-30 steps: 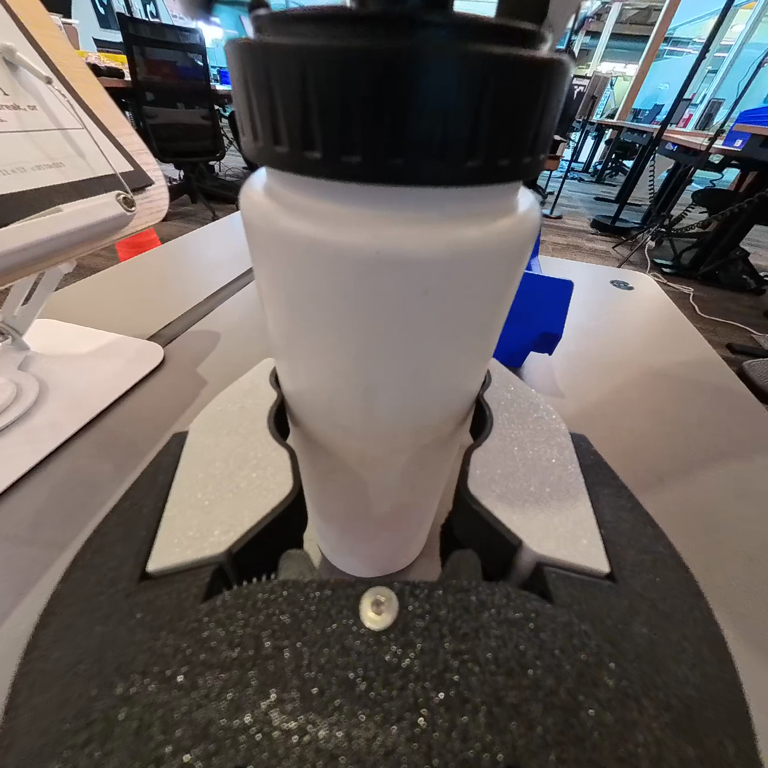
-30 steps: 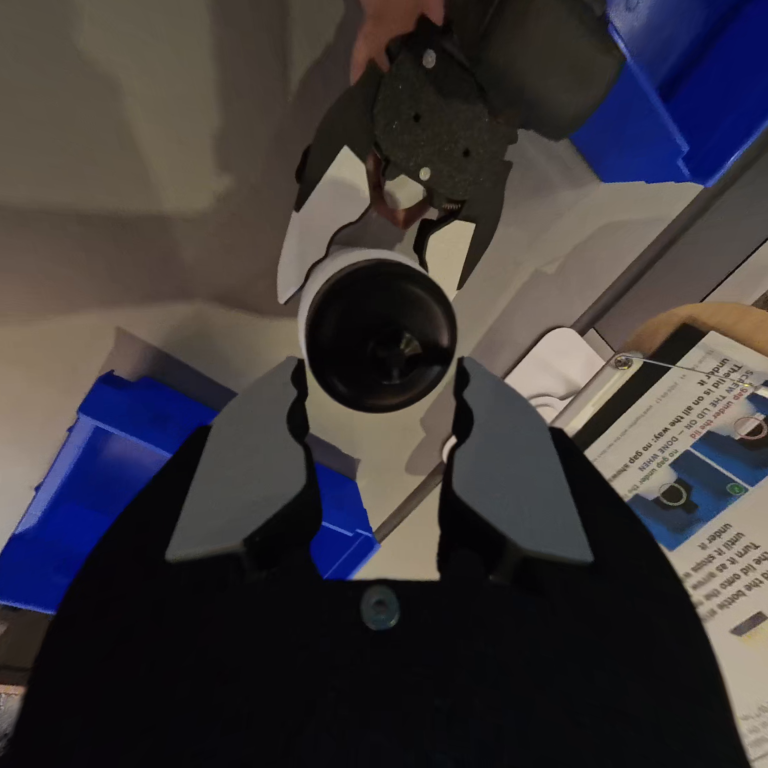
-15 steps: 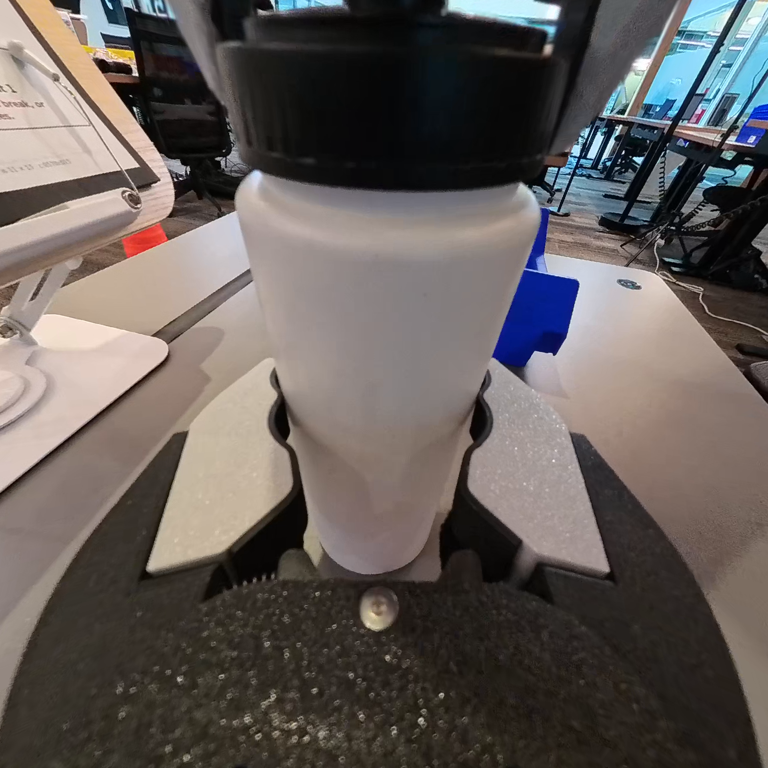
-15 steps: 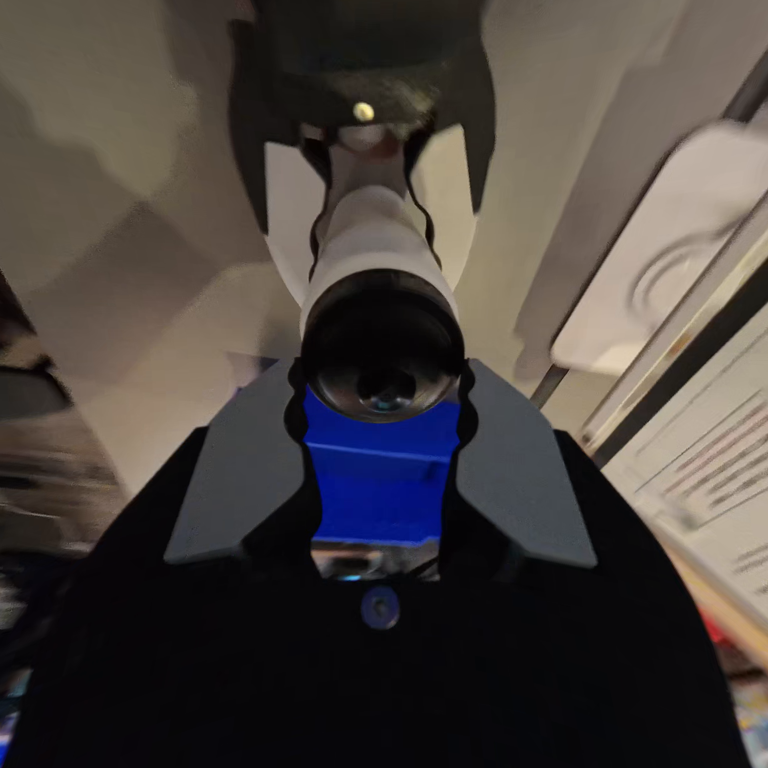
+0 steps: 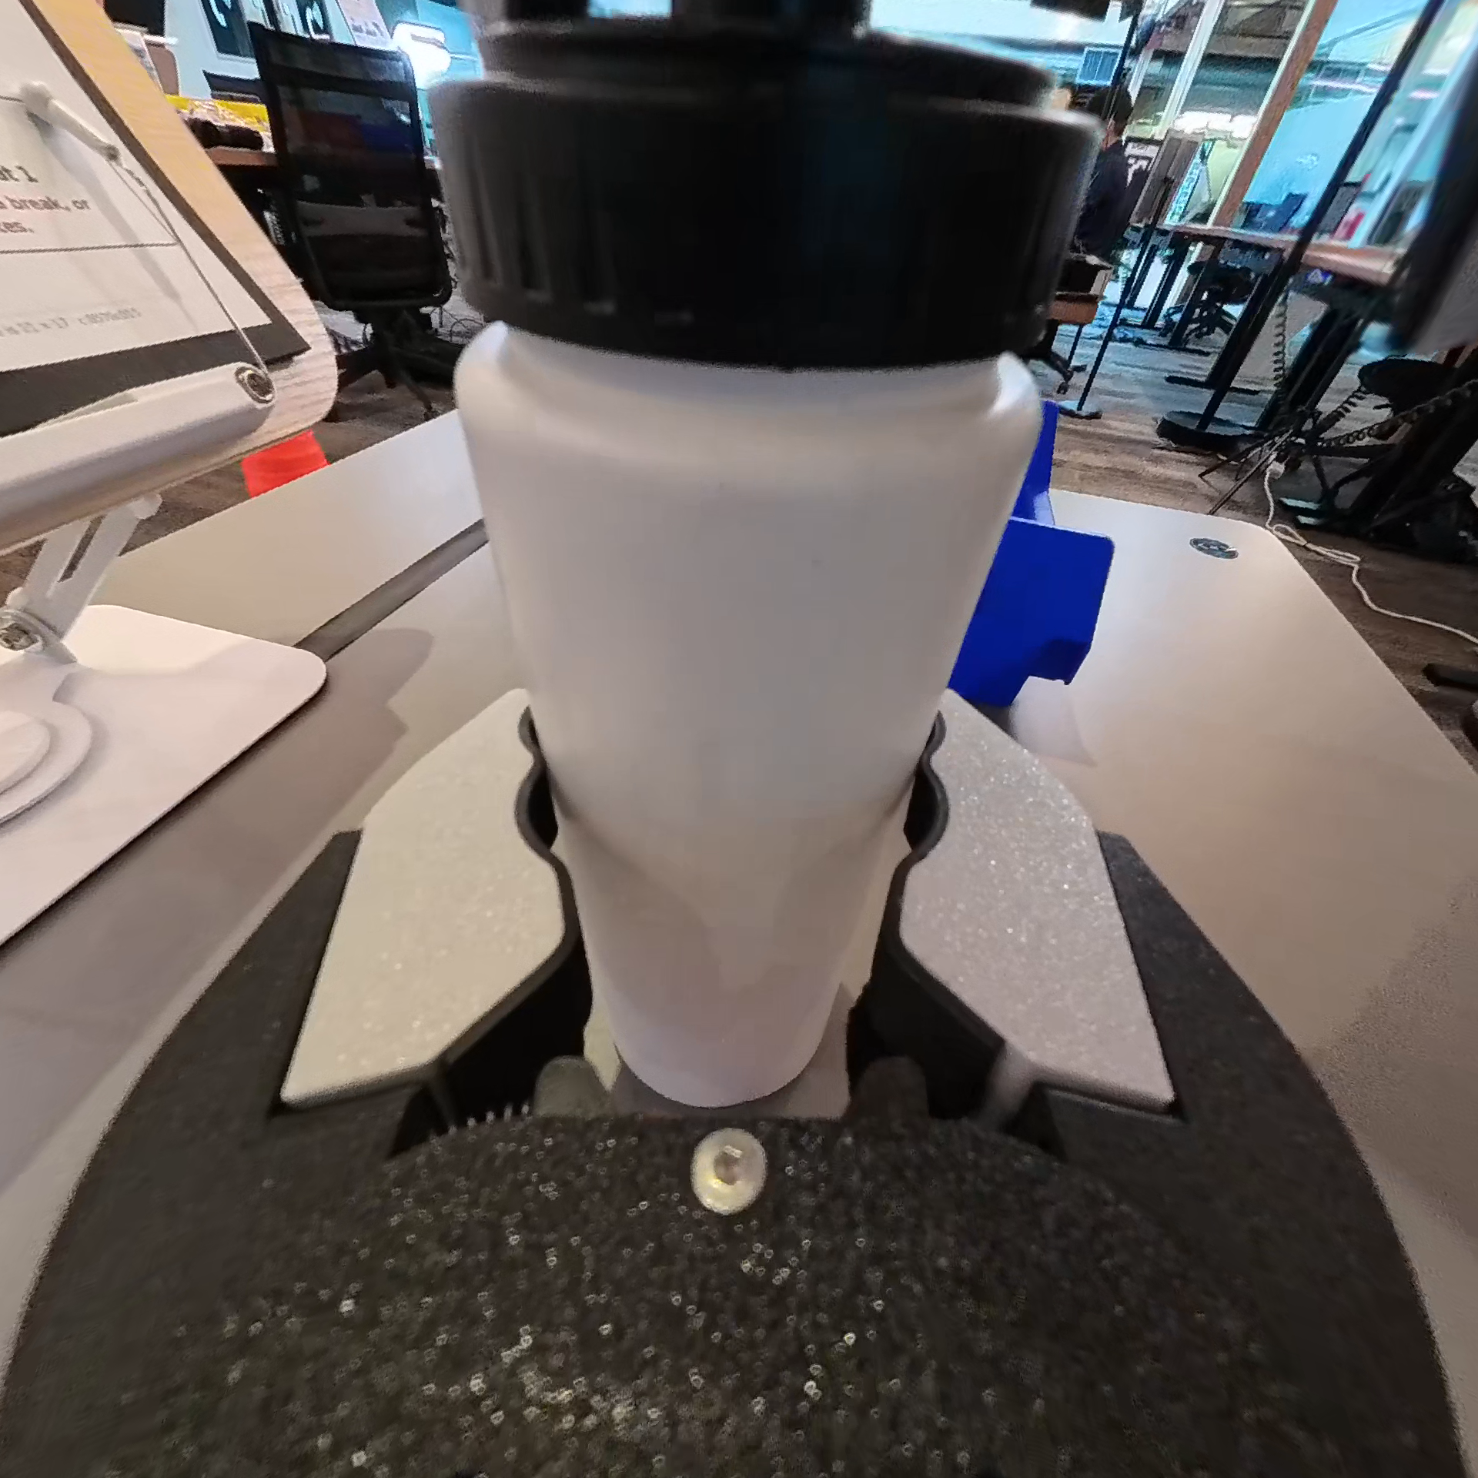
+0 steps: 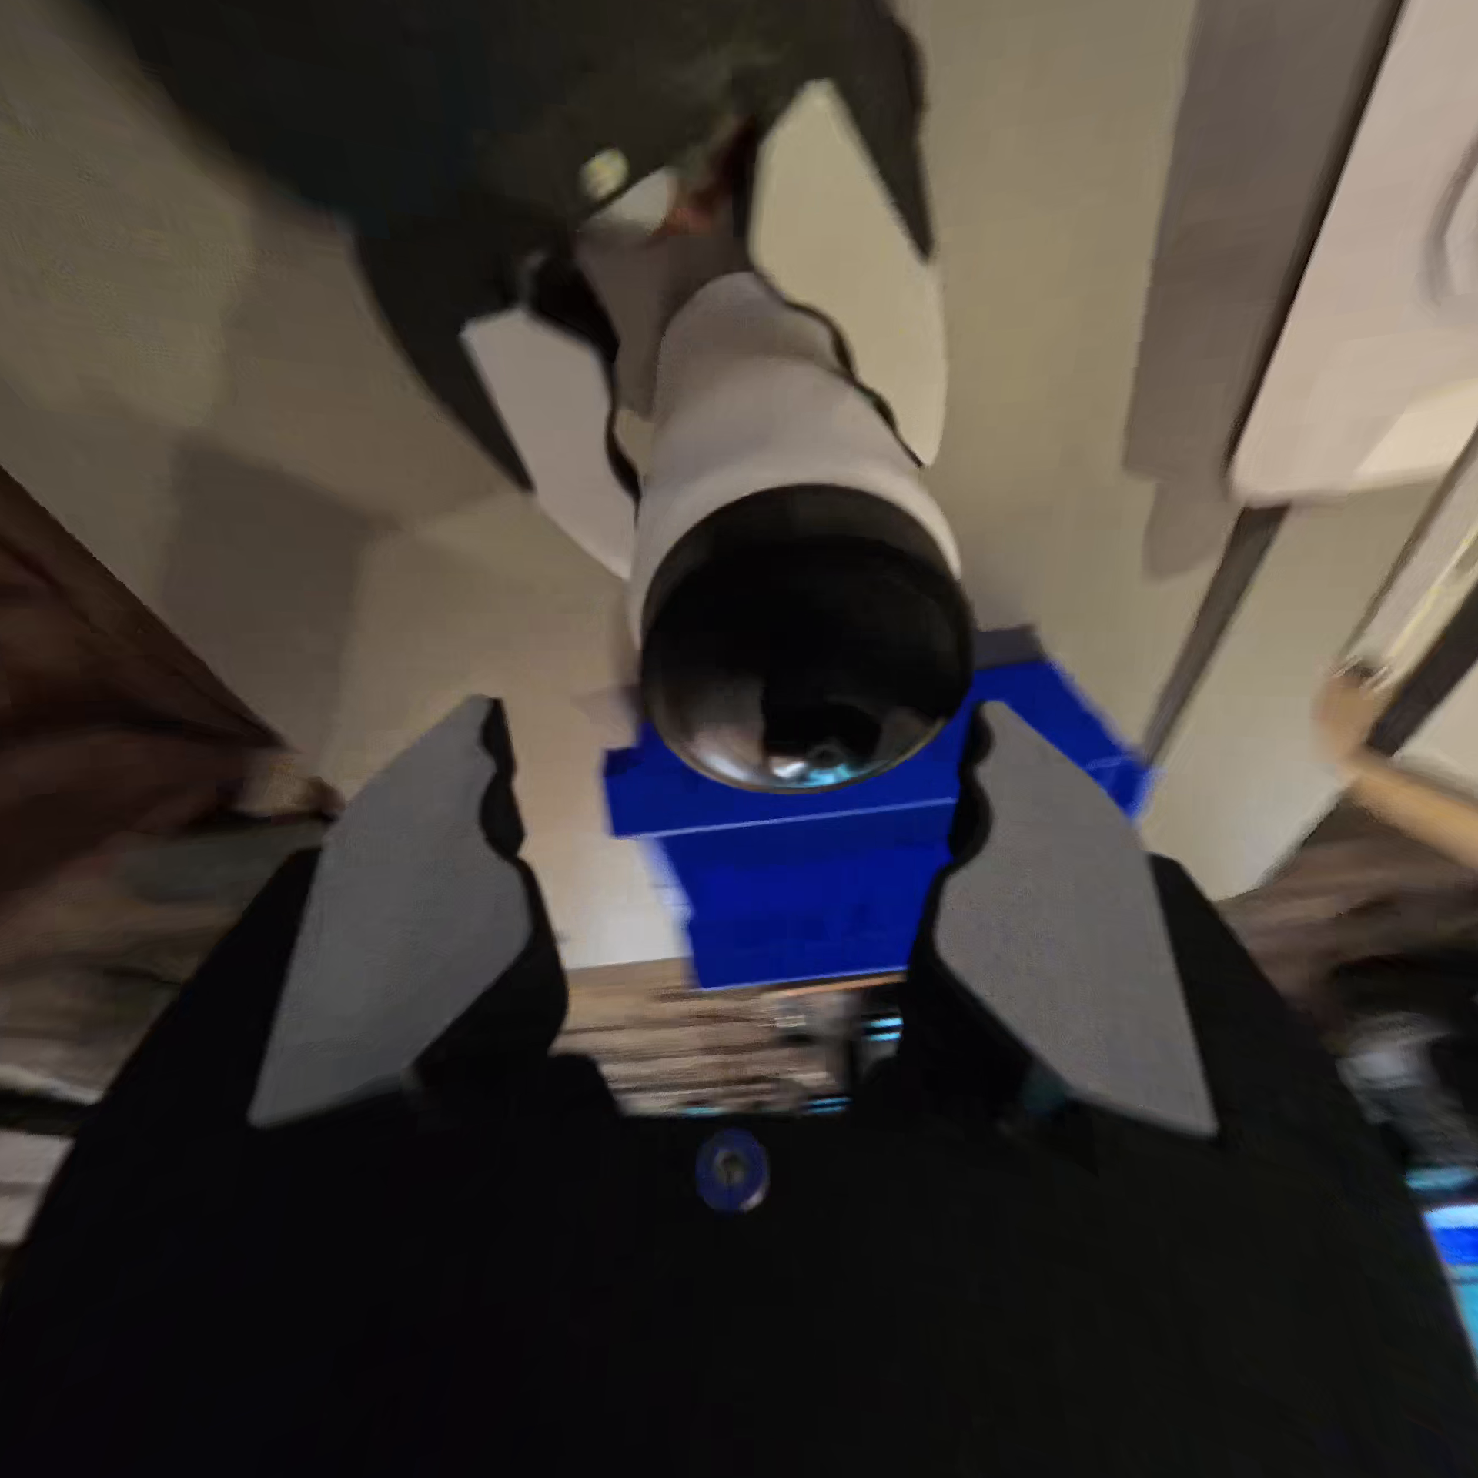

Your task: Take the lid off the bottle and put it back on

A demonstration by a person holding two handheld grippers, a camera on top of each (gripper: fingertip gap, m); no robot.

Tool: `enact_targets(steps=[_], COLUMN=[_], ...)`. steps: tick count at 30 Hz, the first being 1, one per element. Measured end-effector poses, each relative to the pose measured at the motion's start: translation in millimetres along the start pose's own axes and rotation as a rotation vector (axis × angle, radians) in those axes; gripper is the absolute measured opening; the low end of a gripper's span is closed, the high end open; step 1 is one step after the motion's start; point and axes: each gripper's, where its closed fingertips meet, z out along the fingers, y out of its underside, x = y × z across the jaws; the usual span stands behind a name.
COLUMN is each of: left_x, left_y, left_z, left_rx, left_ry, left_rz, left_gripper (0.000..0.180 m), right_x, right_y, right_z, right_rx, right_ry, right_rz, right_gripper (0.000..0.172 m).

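The white bottle stays clamped upright between the left gripper's pads, above the surface. The right gripper has let go of the black lid and spread wide (lid still seated), probably to re-grip for another twist.

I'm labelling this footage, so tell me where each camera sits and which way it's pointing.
Left wrist view: on the left gripper, looking level across the table at the white bottle clamped in its own fingers.
Right wrist view: on the right gripper, looking down on the black lid; its open fingers and the left gripper show.
Shared: bottle, lid, blue bin, left gripper.
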Motion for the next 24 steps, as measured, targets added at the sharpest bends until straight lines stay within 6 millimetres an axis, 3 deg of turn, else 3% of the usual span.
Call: enact_targets(steps=[1, 3, 6, 9, 11, 13, 18, 24], left_x=[0.3, 1.0, 0.7, 0.7, 1.4, 1.1, 0.2, 0.0], left_y=[0.2, 0.3, 0.2, 0.4, 0.7, 0.7, 1.0, 1.1], left_z=[0.1, 0.4, 0.4, 0.4, 0.7, 0.6, 0.0, 1.3], left_rx=[-0.002, -0.005, -0.002, -0.001, -0.005, -0.006, -0.008, -0.013], left_ry=[0.001, 0.004, 0.009, 0.013, 0.015, 0.016, 0.015, 0.0], left_rz=[0.002, 0.007, 0.002, 0.0, 0.004, 0.002, 0.0, 0.005], left_gripper=[0.086, 0.086, 0.086, 0.086, 0.086, 0.086, 0.086, 0.086], right_x=[4.1, 12.9, 19.6, 29.4, 27.6, 25.2, 22.4, 22.0], right_y=[4.4, 11.2, 8.5, 6.1, -4.1, -11.2, -12.5, -7.7], right_z=[1.7, 2.1, -1.6, -4.7, -7.6, -9.0, -5.7, -5.1], right_rx=[0.009, 0.033, 0.175, 0.241, 0.332, 0.367, 0.32, 0.241], right_ry=[0.076, 0.201, 0.246, 0.204, 0.18, 0.16, 0.056, 0.058], right_rz=[-0.138, -0.359, -0.563, -0.624, -0.711, -0.784, -0.8, -0.578], right_gripper=[0.119, 0.121, 0.112, 0.094, 0.076, 0.072, 0.069, 0.068])
